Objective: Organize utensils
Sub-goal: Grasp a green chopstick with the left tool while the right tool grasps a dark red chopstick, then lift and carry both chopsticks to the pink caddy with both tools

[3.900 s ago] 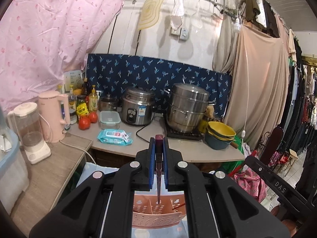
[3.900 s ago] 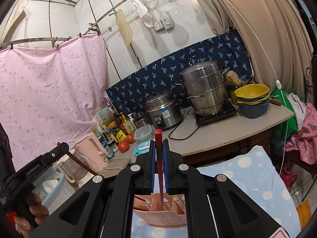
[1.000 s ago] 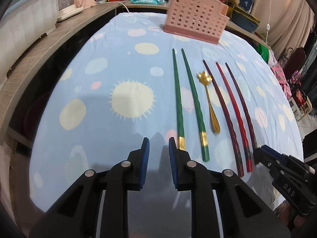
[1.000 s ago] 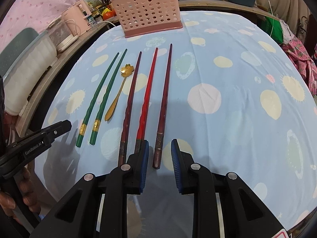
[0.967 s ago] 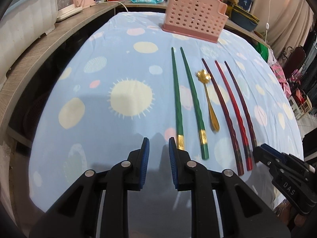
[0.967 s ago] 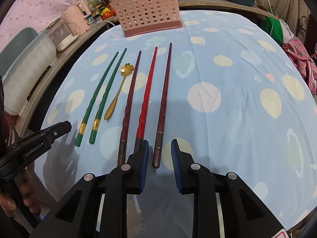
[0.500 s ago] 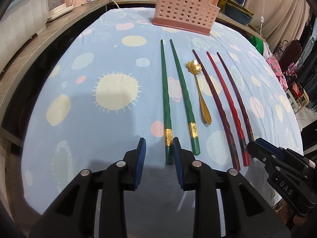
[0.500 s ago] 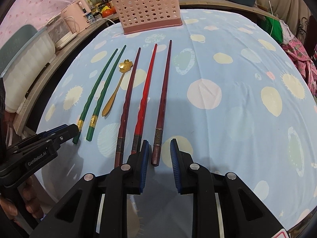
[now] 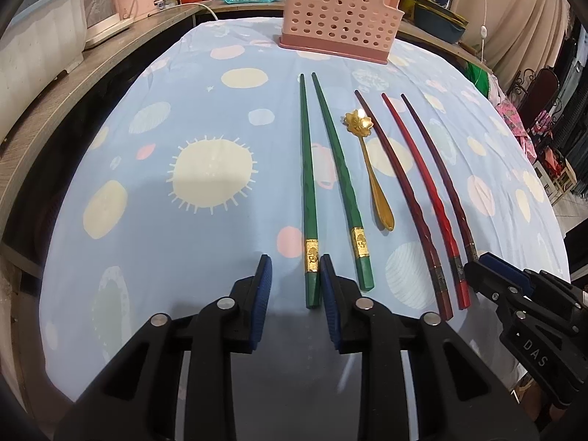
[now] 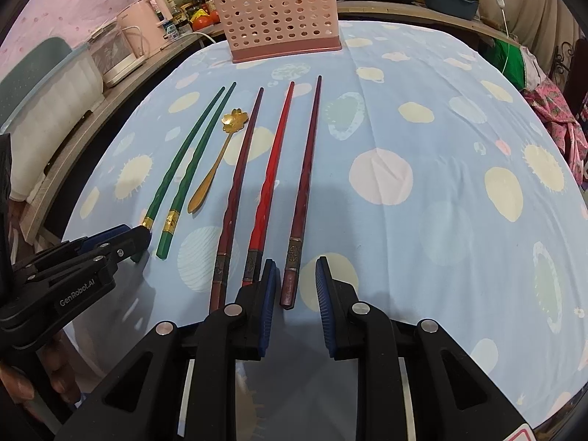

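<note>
**Both grippers lined up on chopstick butts**

Left gripper [image 9: 294, 275] low over the table [image 9: 205, 220], jaws apart w/ the butt end of the leftmost green chopstick [image 9: 307, 183] sitting between them, nothing gripped yet. Right gripper [image 10: 293, 279] same story: jaws apart around the thick end of the rightmost dark red chopstick [image 10: 305, 169]. Five sticks plus gold spoon [image 9: 369, 161] lie in a row, tips toward the pink caddy [image 9: 338, 14] at the far edge. Judgement: sticks are light, stiff, glossy, so prob. slippery and apt to swing if pinched too near the end. Best hold looks like the thick butt by the metal band. Cloth is soft, so thin sticks sit low.
</note>
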{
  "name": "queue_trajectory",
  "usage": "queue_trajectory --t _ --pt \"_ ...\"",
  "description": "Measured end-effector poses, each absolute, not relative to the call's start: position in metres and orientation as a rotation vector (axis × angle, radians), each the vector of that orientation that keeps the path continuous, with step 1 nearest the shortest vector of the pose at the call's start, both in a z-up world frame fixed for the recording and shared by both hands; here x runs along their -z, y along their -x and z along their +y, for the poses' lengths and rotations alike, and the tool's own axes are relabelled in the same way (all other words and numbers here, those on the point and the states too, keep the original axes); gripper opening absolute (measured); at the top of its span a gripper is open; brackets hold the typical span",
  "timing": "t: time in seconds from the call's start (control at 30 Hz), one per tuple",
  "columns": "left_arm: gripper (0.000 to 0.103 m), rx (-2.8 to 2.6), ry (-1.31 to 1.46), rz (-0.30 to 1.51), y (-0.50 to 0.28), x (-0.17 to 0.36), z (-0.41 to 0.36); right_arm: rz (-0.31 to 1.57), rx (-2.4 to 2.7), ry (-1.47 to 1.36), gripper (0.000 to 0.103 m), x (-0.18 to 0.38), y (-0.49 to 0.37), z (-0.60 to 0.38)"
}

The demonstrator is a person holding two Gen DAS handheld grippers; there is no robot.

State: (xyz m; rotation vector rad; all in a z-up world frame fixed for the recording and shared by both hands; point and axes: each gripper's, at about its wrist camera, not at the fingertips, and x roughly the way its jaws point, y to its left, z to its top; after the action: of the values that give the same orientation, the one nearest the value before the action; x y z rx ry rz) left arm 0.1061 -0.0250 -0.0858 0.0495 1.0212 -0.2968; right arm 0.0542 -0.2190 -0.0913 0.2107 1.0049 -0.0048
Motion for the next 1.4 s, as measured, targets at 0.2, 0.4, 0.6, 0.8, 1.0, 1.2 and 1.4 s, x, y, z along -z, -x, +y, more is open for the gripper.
queue_trajectory --t 0.2,0.4,0.6,0.8,1.0,1.2,1.4 --pt "0.01 0.307 -0.046 1.02 -0.106 0.086 -0.024 0.998 0.014 -0.187 0.017 0.091 -0.052 -0.218" --pt "0.007 0.314 -0.035 1.024 -0.106 0.086 -0.023 0.993 0.019 -0.194 0.009 0.092 -0.051 -0.222" --pt "0.007 0.316 -0.034 1.023 -0.105 0.085 -0.022 0.992 0.018 -0.197 0.008 0.091 -0.05 -0.222" --pt "0.007 0.313 -0.005 1.002 -0.103 0.074 -0.016 0.978 0.019 -0.208 0.008 0.085 -0.045 -0.227" --pt "0.007 0.313 0.03 0.959 -0.101 0.051 -0.009 0.942 0.024 -0.227 0.008 0.071 -0.041 -0.234" --pt "0.007 0.32 0.058 0.902 -0.101 0.025 -0.006 0.891 0.03 -0.248 0.008 0.05 -0.038 -0.24" --pt "0.007 0.33 0.084 0.843 -0.106 -0.003 -0.004 0.819 0.033 -0.282 0.008 0.021 -0.039 -0.25"
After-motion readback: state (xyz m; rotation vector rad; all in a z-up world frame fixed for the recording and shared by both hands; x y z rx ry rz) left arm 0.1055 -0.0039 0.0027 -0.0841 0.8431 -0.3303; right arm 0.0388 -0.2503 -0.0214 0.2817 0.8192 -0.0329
